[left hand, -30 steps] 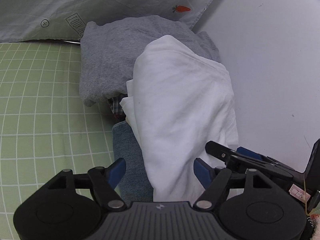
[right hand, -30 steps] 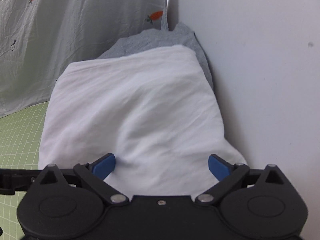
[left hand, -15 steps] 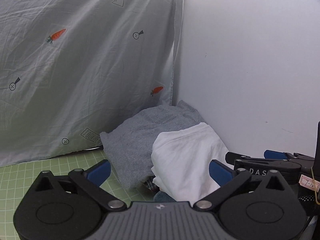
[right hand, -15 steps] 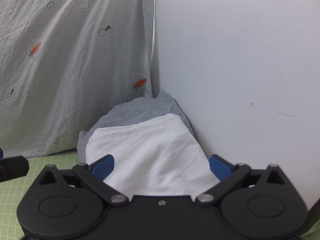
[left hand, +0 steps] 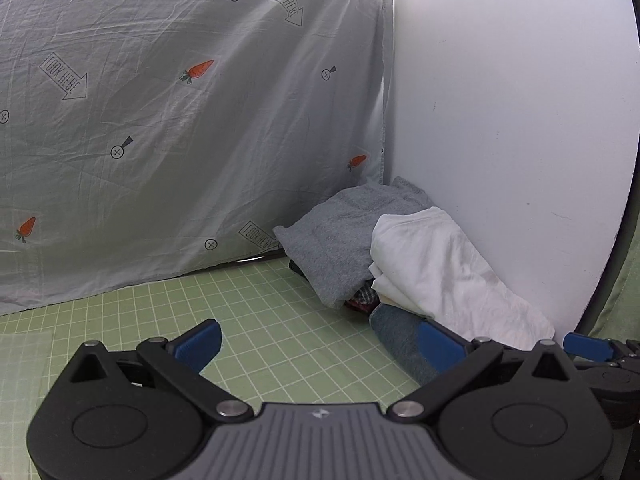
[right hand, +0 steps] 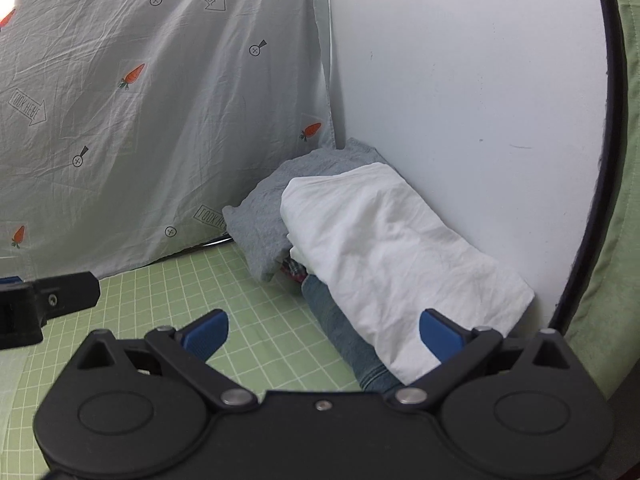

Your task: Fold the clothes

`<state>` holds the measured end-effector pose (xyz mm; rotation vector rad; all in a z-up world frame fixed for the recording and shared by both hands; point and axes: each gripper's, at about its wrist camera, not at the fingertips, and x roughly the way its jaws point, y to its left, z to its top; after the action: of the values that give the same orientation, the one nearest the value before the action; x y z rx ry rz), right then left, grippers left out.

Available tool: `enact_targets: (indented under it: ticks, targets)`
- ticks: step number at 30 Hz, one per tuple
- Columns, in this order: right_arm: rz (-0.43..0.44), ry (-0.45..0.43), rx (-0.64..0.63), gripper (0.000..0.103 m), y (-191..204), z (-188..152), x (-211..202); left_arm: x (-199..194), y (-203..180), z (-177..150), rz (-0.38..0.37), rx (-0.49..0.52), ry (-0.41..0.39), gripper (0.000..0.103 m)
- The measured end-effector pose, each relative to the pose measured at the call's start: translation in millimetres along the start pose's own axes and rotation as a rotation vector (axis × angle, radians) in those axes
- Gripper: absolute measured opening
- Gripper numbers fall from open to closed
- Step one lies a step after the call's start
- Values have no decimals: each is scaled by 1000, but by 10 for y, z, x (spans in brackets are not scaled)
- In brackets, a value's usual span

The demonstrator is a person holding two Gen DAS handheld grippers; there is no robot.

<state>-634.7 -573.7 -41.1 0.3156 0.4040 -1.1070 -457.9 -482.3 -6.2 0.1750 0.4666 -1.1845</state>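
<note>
The left gripper [left hand: 318, 342] stands with its blue pads spread as wide as they go; its jaws have just been opening, and nothing lies between them but bare green grid mat [left hand: 248, 320]. The right gripper [right hand: 322, 330] is likewise spread apart and holds nothing, though the near corner of the white garment [right hand: 384, 248] shows in the gap just ahead of its right pad without being pressed. Neither claw touches cloth.

The pile of folded clothes sits in the corner where the white wall [left hand: 500, 100] meets the carrot-printed sheet [left hand: 160, 120]. The white garment lies on top, folded into a long soft slab, lightly creased, its far side against the white wall. Under its near end a blue denim piece [right hand: 344, 332] pokes out onto the mat. Behind and to the left of the white garment, a grey knit garment [left hand: 340, 240] is folded thick, its back edge reaching the foot of the sheet. Between the grey piece and the denim, a scrap of checked fabric [right hand: 294, 270] peeks out; its shape cannot be told
</note>
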Motion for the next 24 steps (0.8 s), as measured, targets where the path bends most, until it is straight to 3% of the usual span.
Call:
enact_targets:
  ticks: [11,24]
  targets:
    - [-26,37,9,103,387,-464,-553,-602,358,-406,-11,27,50,103]
    - [-42,48,17,103,412,-564,-646,-652,368,-484,-26,31,64,103]
